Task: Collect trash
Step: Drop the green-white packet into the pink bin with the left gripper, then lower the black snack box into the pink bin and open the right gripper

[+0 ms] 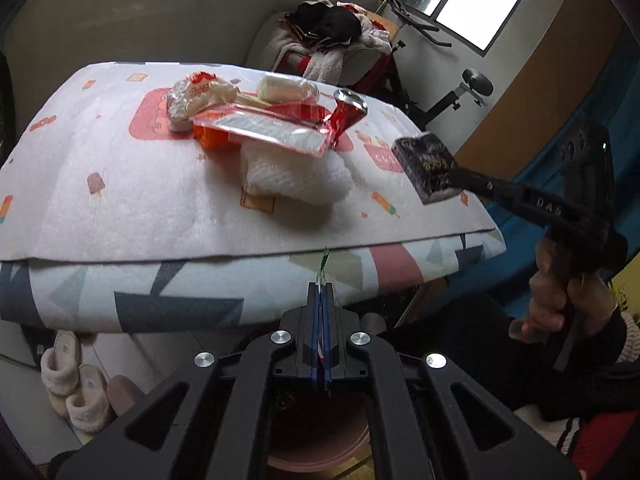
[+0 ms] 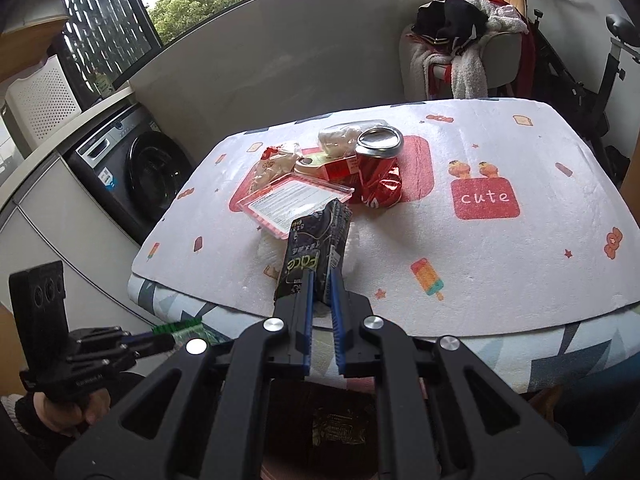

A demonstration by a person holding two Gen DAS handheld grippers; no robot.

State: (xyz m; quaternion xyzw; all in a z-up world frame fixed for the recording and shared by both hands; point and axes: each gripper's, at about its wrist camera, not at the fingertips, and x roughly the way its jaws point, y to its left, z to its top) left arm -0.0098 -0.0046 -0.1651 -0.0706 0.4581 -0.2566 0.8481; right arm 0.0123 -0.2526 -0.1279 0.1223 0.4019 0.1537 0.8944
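Note:
My right gripper [image 2: 321, 278] is shut on a black tissue pack [image 2: 316, 248] and holds it above the table's near edge; the pack also shows in the left wrist view [image 1: 426, 168]. My left gripper [image 1: 323, 286] is shut on a thin clear and green wrapper [image 1: 323, 268] below the table edge, above a pink bin [image 1: 320, 440]. On the table lies a trash pile: a crushed red can [image 2: 378, 170], a red-edged clear plastic pack [image 2: 294, 202], a white towel [image 1: 296, 178], a wrapped bun [image 1: 284, 88] and a crumpled wrapper [image 1: 196, 98].
The table [image 2: 500, 264] has a white printed cloth. A chair piled with clothes [image 2: 464, 48] stands behind it, a washing machine [image 2: 132, 168] to the left. Slippers [image 1: 76, 384] lie on the floor. A dark bin [image 2: 340, 420] sits under my right gripper.

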